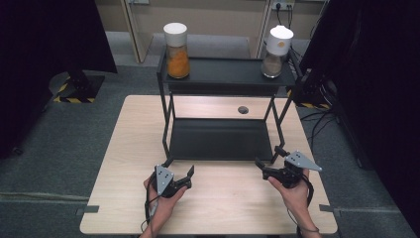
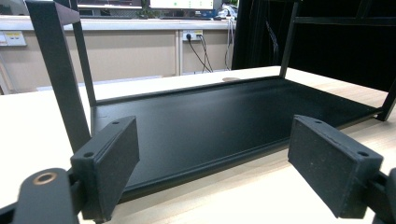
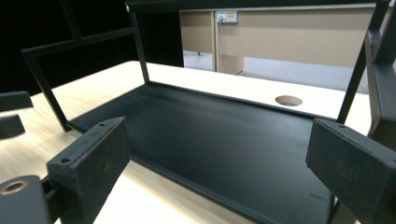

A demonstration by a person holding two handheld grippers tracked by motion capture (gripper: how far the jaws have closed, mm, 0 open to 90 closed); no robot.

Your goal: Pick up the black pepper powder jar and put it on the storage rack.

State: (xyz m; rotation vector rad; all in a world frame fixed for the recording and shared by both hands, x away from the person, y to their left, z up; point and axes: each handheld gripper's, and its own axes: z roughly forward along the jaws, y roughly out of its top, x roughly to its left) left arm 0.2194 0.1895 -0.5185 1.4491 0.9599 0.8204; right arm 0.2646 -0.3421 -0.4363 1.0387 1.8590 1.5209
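A black two-tier metal rack (image 1: pixel 223 74) stands on the light wooden table (image 1: pixel 133 144). On its top shelf stand two white-capped jars: one with orange contents (image 1: pixel 177 50) at the left and one with brownish contents (image 1: pixel 277 52) at the right. The lower shelf (image 1: pixel 220 139) (image 2: pixel 224 121) (image 3: pixel 219 135) is bare. My left gripper (image 1: pixel 181 177) (image 2: pixel 215 163) is open, held near the table's front, just before the rack's front left leg. My right gripper (image 1: pixel 270 158) (image 3: pixel 219 163) is open too, close to the rack's front right leg (image 1: pixel 277 141). Nothing lies between either pair of jaws.
A round cable hole (image 1: pixel 242 109) (image 3: pixel 288 100) sits in the table behind the lower shelf. Dark curtains hang at both sides, and grey carpet surrounds the table. Wall sockets and cables (image 2: pixel 198 39) show at the back wall.
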